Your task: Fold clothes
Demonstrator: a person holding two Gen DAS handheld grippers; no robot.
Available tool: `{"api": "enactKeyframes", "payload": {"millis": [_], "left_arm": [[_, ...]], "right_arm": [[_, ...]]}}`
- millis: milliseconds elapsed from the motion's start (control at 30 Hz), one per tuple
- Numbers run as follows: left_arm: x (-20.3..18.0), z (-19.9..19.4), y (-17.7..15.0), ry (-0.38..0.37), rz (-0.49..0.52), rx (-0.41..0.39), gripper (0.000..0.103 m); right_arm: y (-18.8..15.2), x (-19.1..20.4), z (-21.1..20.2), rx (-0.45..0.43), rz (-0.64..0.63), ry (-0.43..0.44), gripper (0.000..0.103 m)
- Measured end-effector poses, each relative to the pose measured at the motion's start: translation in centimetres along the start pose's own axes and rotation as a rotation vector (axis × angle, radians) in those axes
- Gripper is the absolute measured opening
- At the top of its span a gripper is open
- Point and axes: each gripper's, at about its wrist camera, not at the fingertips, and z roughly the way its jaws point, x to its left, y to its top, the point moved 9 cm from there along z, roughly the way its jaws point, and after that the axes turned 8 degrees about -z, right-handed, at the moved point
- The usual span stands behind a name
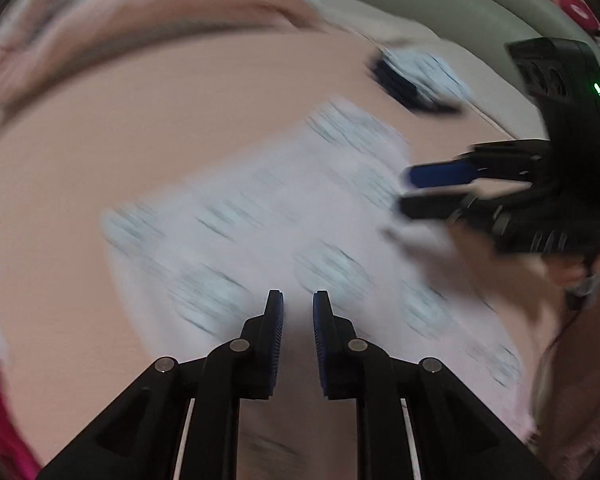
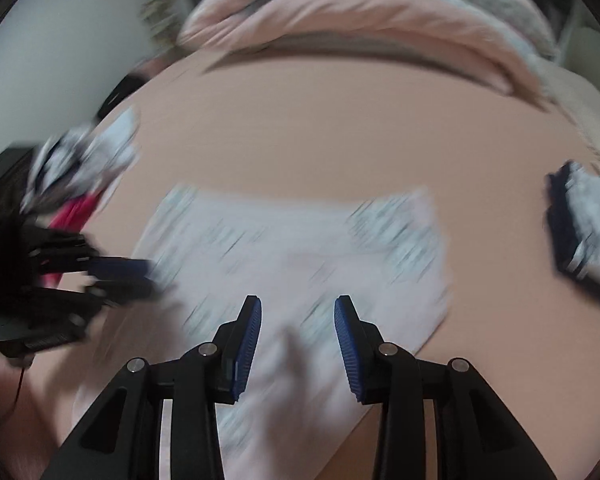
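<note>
Peach-pink bed sheet (image 2: 340, 120) fills both views as the working surface; a rolled pink-and-grey blanket (image 2: 360, 12) is bunched along its far edge, a pale wall (image 2: 60, 40) is seen beyond the far left corner. Both frames are heavily motion-blurred.

A white printed garment (image 2: 284, 248) is spread flat on the sheet near the near edge, roughly centred, its far edge seen as a wide straight band. A folded dark-and-white stack (image 2: 584, 224) is laid at the right edge of the sheet, well apart from the garment. A heap of unfolded clothes (image 2: 80, 168), white, black and magenta, is piled toward the left edge.

The right gripper (image 2: 298, 344) is held above the near part of the garment, jaws parted, nothing gripped between them. The left gripper (image 1: 298, 336) is held over the garment's left part, jaws nearly closed with a narrow gap; no cloth is seen pinched in its own view. In the right view it (image 2: 140, 276) is seen at the garment's left edge; contact cannot be told through the blur.

Judged step: garment laid out, next fold to be started. For a clean fold, matching corners or edge points should be pinched by both grippers, single layer only, lifted together and carried evenly so the edges are aligned; wrinkles should be smoothed first. Dragging the sheet along should be avoided.
</note>
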Motion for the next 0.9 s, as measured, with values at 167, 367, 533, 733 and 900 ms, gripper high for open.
{"api": "enactKeyframes", "payload": {"millis": [167, 367, 533, 733, 900], "left_arm": [[3.3, -1.4, -3.3, 0.179, -0.011, 0.043, 0.016], [4.0, -5.7, -5.5, 0.208, -0.096, 0.018, 0.026], [-0.8, -5.2, -5.8, 0.179, -0.027, -0.029, 0.036], [2.3, -6.0, -11.7, 0.207, -0.063, 0.038, 0.05], [4.5, -9.3, -14.9, 0.234, -0.106, 0.065, 0.052]], "right_arm": [[-6.7, 0.4, 0.3, 0.139, -0.162, -0.147, 0.039], [-10.6, -2.2, -4.2, 0.195, -0.1, -0.24, 0.047], [-7.6, 3.4, -4.5, 0.051, 0.008, -0.071, 0.047], [-13.2, 4.6, -3.1, 0.127, -0.103, -0.152, 0.05], [-17.3, 2.4, -6.0, 0.166, -0.078, -0.159, 0.061]]}}
